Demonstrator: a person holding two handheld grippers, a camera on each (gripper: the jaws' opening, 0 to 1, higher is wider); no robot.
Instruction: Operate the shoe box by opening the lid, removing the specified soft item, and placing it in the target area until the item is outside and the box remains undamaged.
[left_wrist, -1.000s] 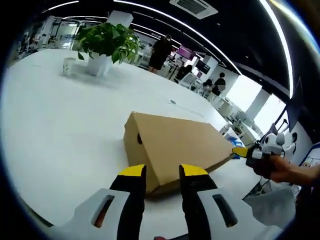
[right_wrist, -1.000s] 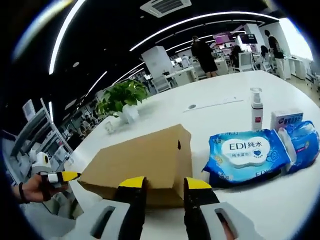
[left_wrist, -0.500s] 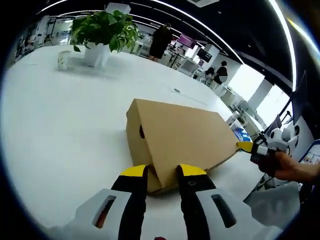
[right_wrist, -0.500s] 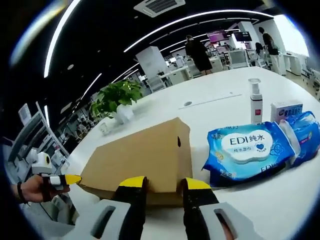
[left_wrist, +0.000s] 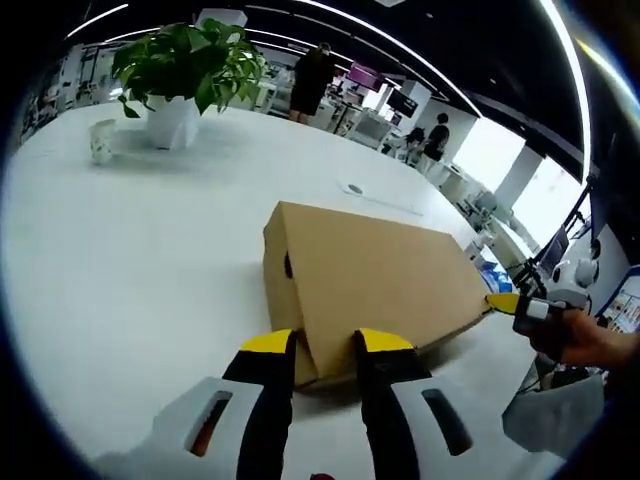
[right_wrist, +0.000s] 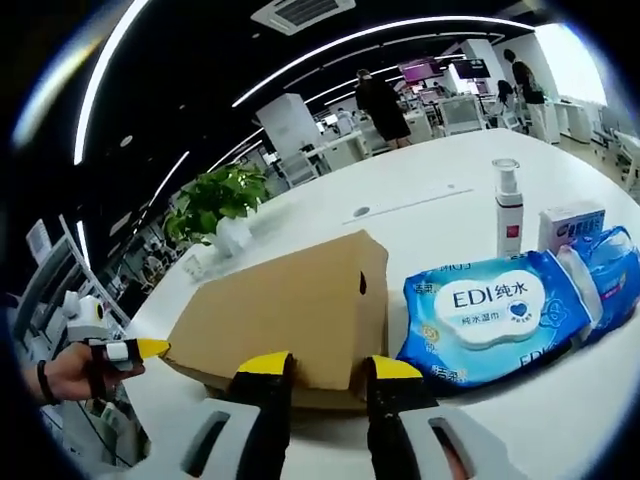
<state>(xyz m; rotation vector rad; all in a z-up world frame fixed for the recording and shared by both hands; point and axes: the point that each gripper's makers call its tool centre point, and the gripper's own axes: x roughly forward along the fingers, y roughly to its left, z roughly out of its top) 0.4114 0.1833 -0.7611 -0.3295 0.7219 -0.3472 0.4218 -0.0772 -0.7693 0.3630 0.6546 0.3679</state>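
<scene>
The box (left_wrist: 375, 285) lies lid-shut mid-bench (left_wrist: 130, 250). The left claw (left_wrist: 327, 345) straddles its near corner, narrowly parted; the right claw (right_wrist: 320, 367) likewise at the opposite end. 2 wipes packs (right_wrist: 490, 310) lie at 3 o'clock in the right gripper view.

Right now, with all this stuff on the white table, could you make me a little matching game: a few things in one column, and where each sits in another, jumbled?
Things:
1. shoe box
2. wet wipes pack
3. pump bottle
4. potted plant

Places:
A. standing upright behind the blue pack
B. far across the table, beside a small cup
C. lying flat to the right of the cardboard, in the right gripper view
D. lid shut, a gripper at each end

Pairs: 1-D, 2-C, 3-A, 4-B
</scene>
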